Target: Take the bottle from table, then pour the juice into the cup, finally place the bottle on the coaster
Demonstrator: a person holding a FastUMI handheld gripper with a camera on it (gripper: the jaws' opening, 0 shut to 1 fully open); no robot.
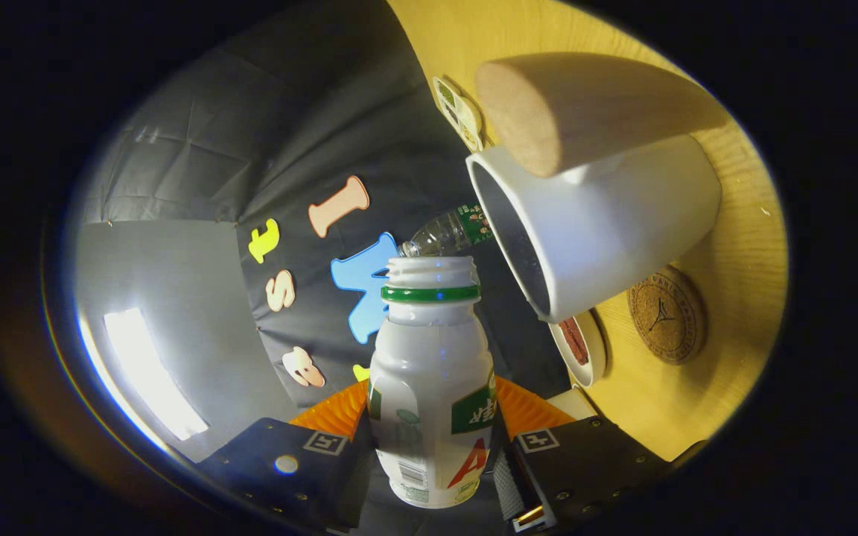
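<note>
**Bottle tipped over sideways, mouth lined up with the cup**

The bottle [430, 387] is held between the two fingers of the gripper [429, 447], clamped on its lower body from both sides — the cap is off and the open mouth with its green neck ring points forward, away from the camera. The whole scene is seen rotated: the wooden table [667, 402] stands like a wall beside the bottle, which suggests the bottle has been rolled over to a pouring angle rather than kept upright. No juice stream can be made out, and whether anything is left inside cannot be told through the white plastic.

Just beyond the bottle's mouth and off to the table side sits the white cup [608, 231], its opening facing the bottle's neck. The mouth is close to the rim but not over it, so the pour step is probably either being set up or being finished — hard to call from this.

Near the cup's base a round cork coaster [666, 315] lies flat on the table, well clear for the final placement. A small red-and-white dish [582, 346] is tucked between cup and coaster. A pale wooden cylinder [578, 104] rests above the cup, a patterned disc [459, 112] sits beside it, and a clear plastic bottle [447, 231] is seen further back.
</note>
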